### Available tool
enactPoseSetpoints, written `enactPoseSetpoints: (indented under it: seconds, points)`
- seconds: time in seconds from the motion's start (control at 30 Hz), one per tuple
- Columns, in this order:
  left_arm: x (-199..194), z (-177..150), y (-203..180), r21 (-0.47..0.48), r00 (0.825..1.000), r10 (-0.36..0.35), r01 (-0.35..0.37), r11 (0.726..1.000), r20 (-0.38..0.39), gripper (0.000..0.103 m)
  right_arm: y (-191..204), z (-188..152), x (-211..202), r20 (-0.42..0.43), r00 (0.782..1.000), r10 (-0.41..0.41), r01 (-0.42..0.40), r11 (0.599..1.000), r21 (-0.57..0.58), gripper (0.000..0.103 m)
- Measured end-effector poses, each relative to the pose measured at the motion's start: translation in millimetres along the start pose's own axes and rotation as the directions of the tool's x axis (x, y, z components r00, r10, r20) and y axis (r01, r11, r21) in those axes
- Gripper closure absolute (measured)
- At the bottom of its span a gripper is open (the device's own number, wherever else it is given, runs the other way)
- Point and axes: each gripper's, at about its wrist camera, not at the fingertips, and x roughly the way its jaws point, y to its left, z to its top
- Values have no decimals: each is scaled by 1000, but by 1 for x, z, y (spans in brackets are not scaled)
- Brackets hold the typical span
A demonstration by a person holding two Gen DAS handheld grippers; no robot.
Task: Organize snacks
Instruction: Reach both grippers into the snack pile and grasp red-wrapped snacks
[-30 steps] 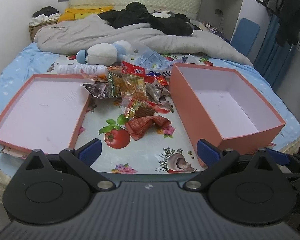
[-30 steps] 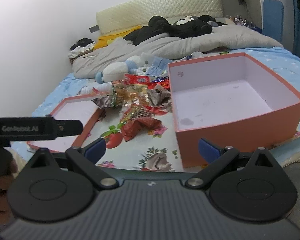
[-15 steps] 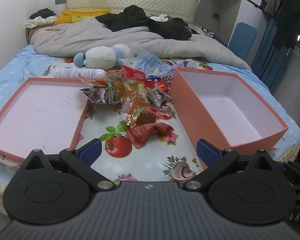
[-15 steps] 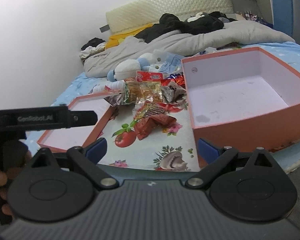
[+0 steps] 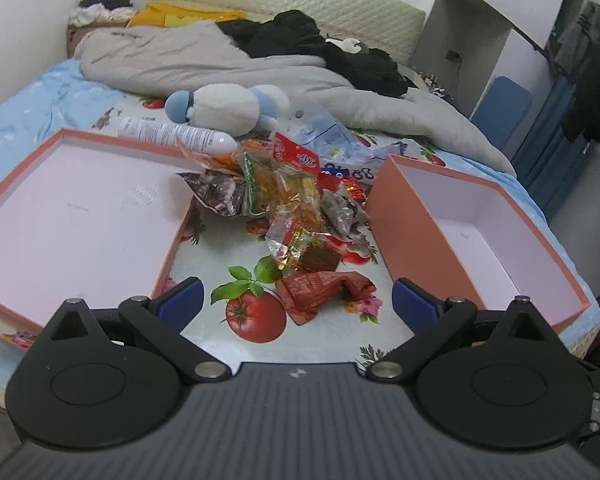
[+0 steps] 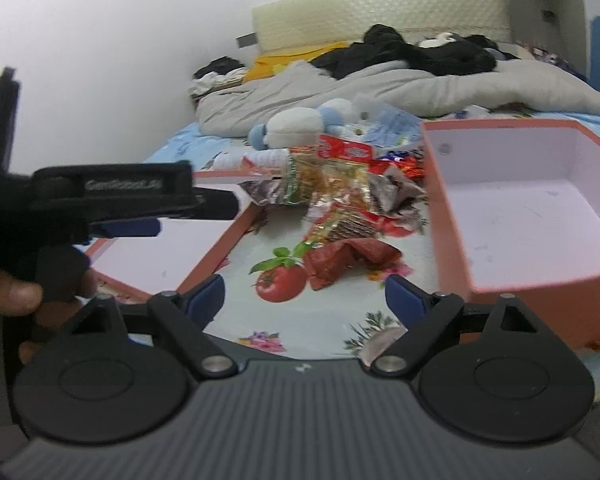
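Change since earlier frames: both views closer to the snack pile and lower over the bed; right gripper jaws just closing a little, nothing between them.
Shallow lid (image 5: 72, 216): far left, on the bedspread; pink outside, pale lilac inside; no contents visible.
Left hand (image 6: 8, 292): at left edge of right wrist view, wrapped around the black handle of the left gripper.
Left gripper (image 5: 296, 306): jaws wide apart, nothing between the blue pads; poised just short of the nearest red wrapper, not touching it.
White bottle (image 5: 176, 134): lying on its side behind the lid's far edge.
Plush toy (image 5: 228, 108): white and blue, behind the bottle, against the grey duvet (image 5: 172, 60).
Snack pile (image 5: 296, 200): centre, between lid and box, on the fruit-print bedspread (image 5: 256, 316); clear, silver, gold and red packets heaped together.
Red wrapper (image 5: 324, 290): crumpled, nearest item of the pile, beside the printed tomato.
Right gripper (image 6: 304, 294): jaws apart, holding nothing; red wrapper just beyond the pads.
Deep box (image 5: 496, 232): right of the pile, pink walls, pale inside; nothing inside; some packets touching its left wall.
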Motion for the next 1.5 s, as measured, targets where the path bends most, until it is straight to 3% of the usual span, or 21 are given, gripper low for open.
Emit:
enactPoseSetpoints:
  seconds: [0.33, 0.63, 0.9, 1.33, 1.5]
  points:
    - [55, 9, 31, -79, 995, -96, 93, 993, -38, 2, -2, 7, 62, -53, 998, 45, -42, 998, 43, 15]
    - [129, 23, 60, -190, 979, -173, 152, 970, -103, 14, -27, 4, 124, -129, 992, -5, 23, 990, 143, 23]
    - [185, 35, 73, -235, 966, -186, 141, 962, -178, 17, -39, 5, 162, -179, 984, 12, 27, 976, 216, 25]
    - [245, 41, 66, -206, 929, -248, 195, 959, -274, 40, -46, 10, 196, -196, 980, -32, 70, 979, 191, 25]
    - [254, 43, 62, -178, 924, -263, 220, 959, -279, 44, -48, 12, 202, -194, 979, -53, 87, 982, 170, 34]
